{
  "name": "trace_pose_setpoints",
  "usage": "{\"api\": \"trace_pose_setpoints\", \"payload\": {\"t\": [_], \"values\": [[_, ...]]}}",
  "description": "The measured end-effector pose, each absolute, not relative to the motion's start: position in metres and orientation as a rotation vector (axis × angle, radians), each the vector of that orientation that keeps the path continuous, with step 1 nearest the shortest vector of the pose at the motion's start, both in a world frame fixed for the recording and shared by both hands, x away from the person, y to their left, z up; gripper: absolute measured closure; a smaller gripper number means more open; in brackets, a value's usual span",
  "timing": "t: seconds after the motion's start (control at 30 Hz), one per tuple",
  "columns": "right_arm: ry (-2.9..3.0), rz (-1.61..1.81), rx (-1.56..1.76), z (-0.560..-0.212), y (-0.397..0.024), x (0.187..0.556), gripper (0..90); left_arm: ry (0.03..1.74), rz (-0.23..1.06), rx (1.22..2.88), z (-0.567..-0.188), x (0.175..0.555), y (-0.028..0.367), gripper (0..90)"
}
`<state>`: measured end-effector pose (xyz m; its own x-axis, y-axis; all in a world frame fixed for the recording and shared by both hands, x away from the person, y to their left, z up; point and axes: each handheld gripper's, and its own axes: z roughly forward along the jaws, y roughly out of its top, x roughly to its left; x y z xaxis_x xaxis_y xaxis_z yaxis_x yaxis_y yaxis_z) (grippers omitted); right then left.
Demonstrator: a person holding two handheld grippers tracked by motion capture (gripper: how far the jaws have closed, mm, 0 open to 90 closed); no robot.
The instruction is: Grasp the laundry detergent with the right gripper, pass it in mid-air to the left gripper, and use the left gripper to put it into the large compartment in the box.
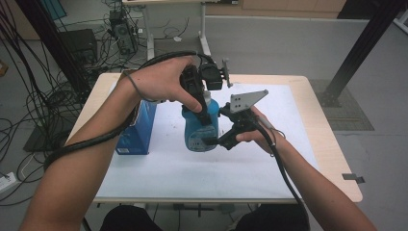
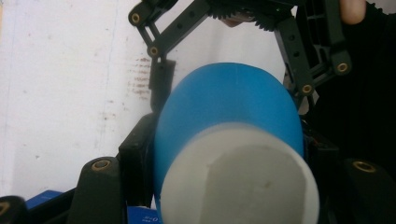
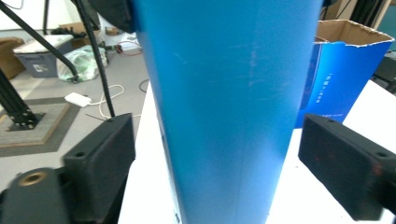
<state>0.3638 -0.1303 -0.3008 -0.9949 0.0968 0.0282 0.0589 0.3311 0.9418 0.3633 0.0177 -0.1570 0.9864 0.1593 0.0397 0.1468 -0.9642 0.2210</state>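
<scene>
Holding the blue bottle (image 1: 201, 126) upright over the white mat (image 1: 288, 159), keep your left gripper (image 1: 202, 103) clamped near its top while the right gripper (image 1: 219, 139), jaws apart around its base, backs away

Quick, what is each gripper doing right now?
Left gripper: closed on the upper part of the blue bottle.
Right gripper: open, its jaws either side of the blue bottle, not pressing it.
</scene>
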Motion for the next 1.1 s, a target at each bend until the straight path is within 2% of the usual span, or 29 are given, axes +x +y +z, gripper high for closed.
{"api": "trace_pose_setpoints", "payload": {"t": [0.1, 0.4, 1.1], "values": [[2.517, 1.768, 0.146, -0.3, -0.129, 0.362, 1.9, 0.233, 0.085, 2.916, -0.157, 0.364, 0.018, 37.4], [2.537, 1.718, 0.186, -0.295, -0.132, 0.364, 1.8, 0.288, 0.094, 2.926, -0.158, 0.366, 0.019, 37.4], [2.813, 1.186, 0.384, -0.28, -0.157, 0.378, 2.3, 0.537, 0.073, 2.935, -0.167, 0.38, 0.034, 37.4]]}}
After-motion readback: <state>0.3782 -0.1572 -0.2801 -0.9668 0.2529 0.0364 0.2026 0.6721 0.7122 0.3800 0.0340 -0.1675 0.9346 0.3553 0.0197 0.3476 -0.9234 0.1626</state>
